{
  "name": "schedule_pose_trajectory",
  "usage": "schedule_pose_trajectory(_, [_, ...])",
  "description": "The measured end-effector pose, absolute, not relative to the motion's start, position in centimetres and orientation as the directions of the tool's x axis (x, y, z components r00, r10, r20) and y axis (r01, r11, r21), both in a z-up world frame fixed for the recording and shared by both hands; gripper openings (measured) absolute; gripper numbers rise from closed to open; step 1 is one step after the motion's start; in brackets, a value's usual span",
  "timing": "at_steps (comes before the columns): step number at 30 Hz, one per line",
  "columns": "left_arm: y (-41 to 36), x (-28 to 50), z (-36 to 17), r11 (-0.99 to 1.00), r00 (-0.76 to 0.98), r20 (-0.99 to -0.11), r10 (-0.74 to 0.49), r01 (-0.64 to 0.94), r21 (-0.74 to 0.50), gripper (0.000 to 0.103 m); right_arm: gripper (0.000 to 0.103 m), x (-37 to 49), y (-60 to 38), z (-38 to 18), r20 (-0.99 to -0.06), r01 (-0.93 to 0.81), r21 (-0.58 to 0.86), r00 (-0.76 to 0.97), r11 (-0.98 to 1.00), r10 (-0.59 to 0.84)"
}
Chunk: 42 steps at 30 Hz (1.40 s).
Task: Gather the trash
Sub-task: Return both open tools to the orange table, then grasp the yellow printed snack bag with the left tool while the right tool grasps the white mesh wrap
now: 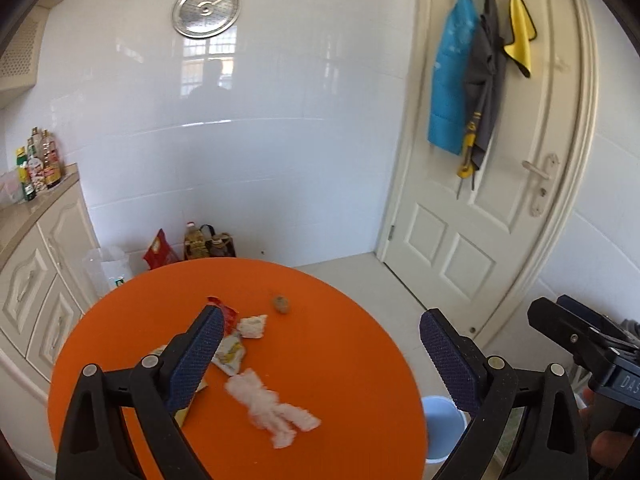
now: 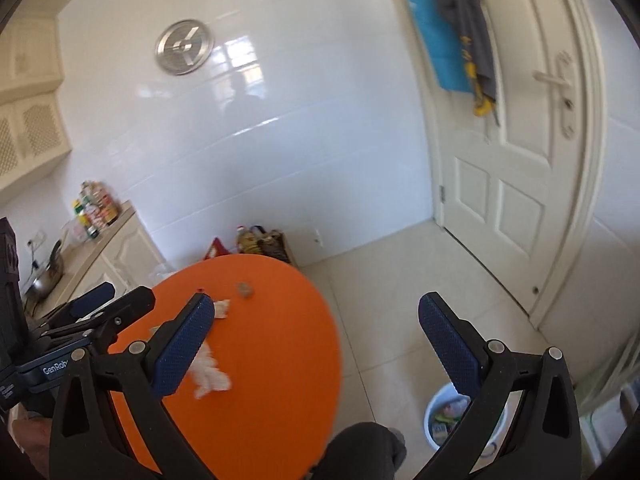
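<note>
Both claws hang above the round orange tabletop (image 1: 340, 360), tipped down toward it, and neither has anything between its pads. The left claw (image 1: 320, 360) stands wide, its jaws opening a little more; the right claw (image 2: 316, 344) is wide too, with only floor and table edge showing in its gap. That spread suits loose, flat litter, which needs a broad mouth to come down around it. The trash lies in a cluster near the middle of the tabletop: a fluffy white tissue (image 1: 272, 408), torn and stretched into a ragged strip; a crumpled yellow wrapper (image 1: 232, 352); a smaller white wrapper (image 1: 252, 326) just beyond it; a red wrapper (image 1: 228, 312) partly behind the left claw's finger; and, a little apart, a small brown lump (image 1: 281, 304) that I cannot identify. The wrappers look thin and crinkly, likely to slip or spring back when pinched, while the tissue should compress easily. On the floor by the table's right side stands a pale blue bin (image 2: 496, 436), round and open-topped, already with some scraps inside, so it is probably set there for a short carry from table to bin. The tabletop looks smooth and matte. The pads are dark blue with a fine knobbly grip.
</note>
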State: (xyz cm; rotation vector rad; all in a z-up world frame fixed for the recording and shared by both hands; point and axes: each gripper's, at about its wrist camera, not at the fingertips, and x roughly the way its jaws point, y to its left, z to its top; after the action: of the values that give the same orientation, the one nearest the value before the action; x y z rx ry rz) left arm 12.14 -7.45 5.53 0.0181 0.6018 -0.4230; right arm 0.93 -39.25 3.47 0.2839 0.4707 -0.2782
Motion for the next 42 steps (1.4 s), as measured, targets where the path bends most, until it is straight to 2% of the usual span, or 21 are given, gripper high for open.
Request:
schedule_pose_trajectory(11, [5.6, 2.9, 6.2, 0.978, 0.852, -0.482, -0.204, 0.164, -0.125, 0.100, 0.103, 5.9, -28.4, 5.4, -0.425, 0.104, 0.089, 0.903, 0.991, -0.057])
schedule_pose_trajectory(22, [8.1, -1.0, 4.0, 0.990, 0.851, -0.515, -0.105, 0.041, -0.135, 0.102, 0.103, 8.3, -24.9, 4.5, -0.446, 0.030, 0.040, 0.895, 0.999, -0.009])
schedule_pose_trajectory(29, [5.8, 2.0, 1.9, 0.992, 0.788, -0.607, -0.101, 0.034, -0.121, 0.102, 0.103, 10.9, -26.3, 0.0, -0.557, 0.055, 0.028, 0.830, 0.998, -0.030])
schedule_pose_trajectory(34, [3.5, 6.3, -0.2, 0.993, 0.723, -0.682, -0.111, 0.060, -0.098, 0.101, 0.103, 12.7, -27.6, -3.9, -0.641, 0.063, 0.039, 0.767, 0.997, -0.023])
schedule_pose_trajectory(42, [0.3, 13.7, -2.7, 0.991, 0.645, -0.755, -0.120, 0.126, -0.049, 0.101, 0.103, 15.8, -28.5, -9.5, -0.745, 0.052, 0.054, 0.667, 0.997, 0.005])
